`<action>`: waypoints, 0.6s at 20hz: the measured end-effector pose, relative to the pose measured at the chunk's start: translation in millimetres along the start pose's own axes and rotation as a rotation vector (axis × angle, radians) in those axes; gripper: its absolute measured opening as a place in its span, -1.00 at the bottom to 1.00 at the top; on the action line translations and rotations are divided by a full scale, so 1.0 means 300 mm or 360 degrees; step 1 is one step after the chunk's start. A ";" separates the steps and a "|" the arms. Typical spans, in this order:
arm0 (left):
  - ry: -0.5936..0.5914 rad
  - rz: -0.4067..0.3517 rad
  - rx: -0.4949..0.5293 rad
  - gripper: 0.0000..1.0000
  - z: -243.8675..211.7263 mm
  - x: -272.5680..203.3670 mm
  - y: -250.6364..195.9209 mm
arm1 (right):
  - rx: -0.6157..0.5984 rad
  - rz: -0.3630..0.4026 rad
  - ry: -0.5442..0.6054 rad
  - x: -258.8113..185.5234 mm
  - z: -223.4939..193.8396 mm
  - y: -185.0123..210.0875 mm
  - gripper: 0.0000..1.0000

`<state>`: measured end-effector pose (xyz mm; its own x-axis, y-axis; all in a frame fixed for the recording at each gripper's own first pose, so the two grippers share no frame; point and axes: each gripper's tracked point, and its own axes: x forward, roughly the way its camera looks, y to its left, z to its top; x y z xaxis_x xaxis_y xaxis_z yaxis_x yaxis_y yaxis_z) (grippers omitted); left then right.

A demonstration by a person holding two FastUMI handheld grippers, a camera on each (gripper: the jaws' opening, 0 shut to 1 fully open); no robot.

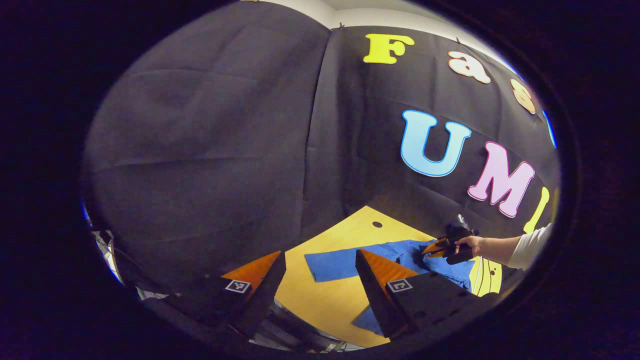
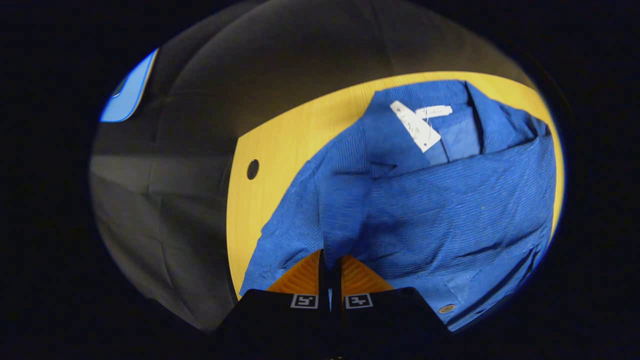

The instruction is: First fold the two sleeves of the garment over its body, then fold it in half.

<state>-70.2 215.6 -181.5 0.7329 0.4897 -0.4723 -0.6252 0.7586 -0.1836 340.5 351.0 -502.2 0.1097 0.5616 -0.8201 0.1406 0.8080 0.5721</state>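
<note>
Booth wall and table top

A yellow wooden table stands against the black cloth wall, which hangs in soft creases and meets a second panel at a seam near the middle of the left gripper view. A small round hole is cut in the table near its far edge; in the right gripper view the hole sits near the table's left edge, with bare table around it. Above the cloth, a strip of pale room wall shows at the top. Low at the left edge of the left gripper view, some frame parts show, too small to tell.
</note>
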 end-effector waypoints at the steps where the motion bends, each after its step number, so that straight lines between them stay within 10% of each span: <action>1: 0.0017 0.0011 -0.0028 0.63 -0.012 0.000 0.006 | 0.0054 0.0033 0.0052 0.031 -0.021 0.010 -0.89; 3: 0.0028 0.0017 -0.0053 0.63 -0.040 0.010 0.007 | 0.0170 0.0113 0.0190 0.052 -0.072 0.039 -0.76; 4: 0.0017 0.0024 -0.0069 0.58 -0.048 0.035 0.008 | 0.0180 0.0119 0.0183 0.078 -0.066 0.039 -0.23; 6: 0.0107 0.0043 -0.0129 0.63 -0.109 0.097 0.013 | 0.0215 0.0172 0.0148 0.098 -0.054 0.058 -0.52; 12: 0.0446 -0.0004 -0.0140 0.67 -0.315 0.236 -0.013 | 0.0421 0.0513 0.0186 0.009 -0.052 0.262 0.56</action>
<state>-41.4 206.6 -295.8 0.6394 0.3411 -0.6891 -0.6534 0.7134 -0.2531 336.5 418.8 -459.4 0.0793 0.8066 -0.5858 0.3665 0.5229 0.7696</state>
